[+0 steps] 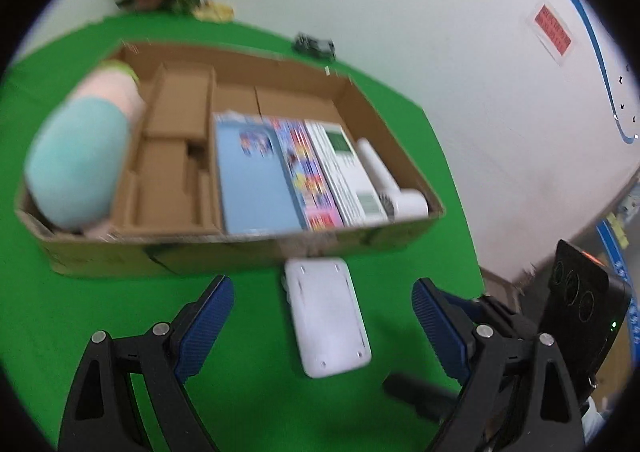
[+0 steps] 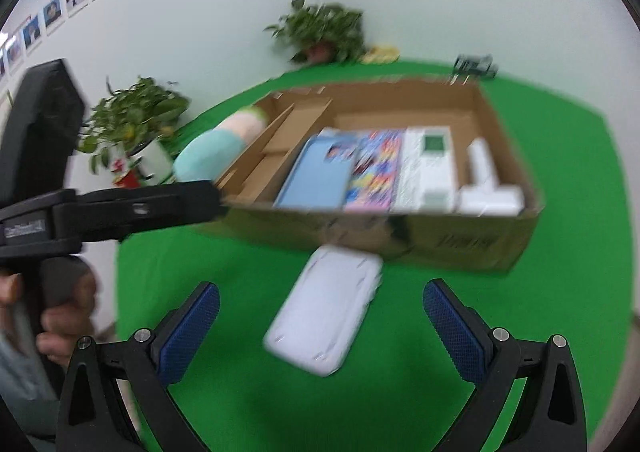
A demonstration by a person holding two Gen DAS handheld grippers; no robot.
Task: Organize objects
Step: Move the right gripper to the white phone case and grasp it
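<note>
White device (image 1: 328, 316) lies face-down just in front of cardboard box (image 1: 240, 252); L gripper (image 1: 323, 316) & R gripper (image 2: 321, 326) jaws wide open, holding nothing.

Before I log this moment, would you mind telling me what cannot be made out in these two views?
- Print on the colourful book in the cardboard box: motion blur, both views.
- Red wall notice: too small and blurred, left wrist view.
- Small dark object behind the box: blurred, unidentifiable.
- Top face of the white device: it lies face down.
</note>
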